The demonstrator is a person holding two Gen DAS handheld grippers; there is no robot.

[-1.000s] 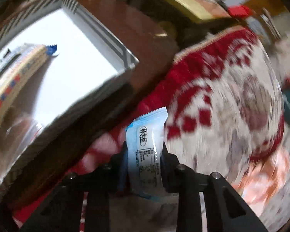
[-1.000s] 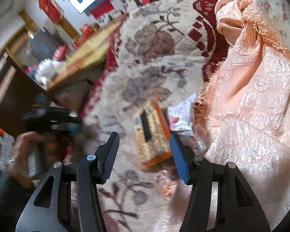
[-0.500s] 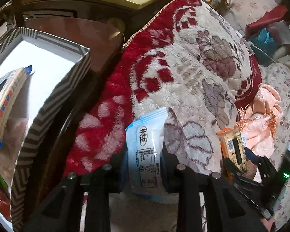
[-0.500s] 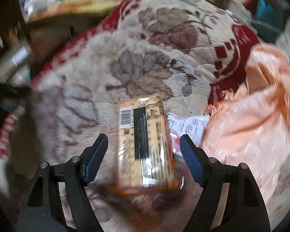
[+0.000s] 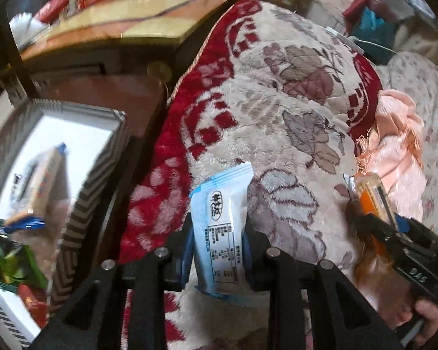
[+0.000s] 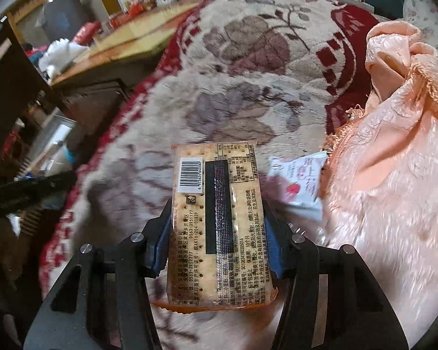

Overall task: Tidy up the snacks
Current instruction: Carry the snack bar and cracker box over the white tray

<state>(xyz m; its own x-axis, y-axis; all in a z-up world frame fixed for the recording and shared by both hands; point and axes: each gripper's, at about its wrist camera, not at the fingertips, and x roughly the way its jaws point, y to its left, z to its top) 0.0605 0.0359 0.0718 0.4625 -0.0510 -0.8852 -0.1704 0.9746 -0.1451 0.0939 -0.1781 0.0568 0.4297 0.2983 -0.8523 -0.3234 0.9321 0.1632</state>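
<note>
My left gripper [image 5: 217, 233] is shut on a blue and white snack packet [image 5: 219, 201], held upright above the red and cream blanket [image 5: 277, 102]. To its left stands a striped box [image 5: 99, 175] holding a cracker pack [image 5: 41, 186] and a green packet [image 5: 11, 262]. My right gripper [image 6: 216, 242] has its jaws closing on an orange-edged cracker pack [image 6: 219, 218], and the blue pads [image 6: 162, 242] press its long sides. The same right gripper [image 5: 376, 221] and its cracker pack [image 5: 370, 195] show at the right edge of the left wrist view.
A pink and white packet [image 6: 297, 180] lies on the blanket beside a crumpled peach cloth [image 6: 394, 175]. A wooden table [image 5: 116, 29] with clutter stands behind the box. A dark brown surface [image 5: 108, 96] runs between box and blanket.
The left gripper swung away from the box and over the blanket, still holding its packet. The right gripper moved over the cracker pack with wide jaws, then closed on it.
</note>
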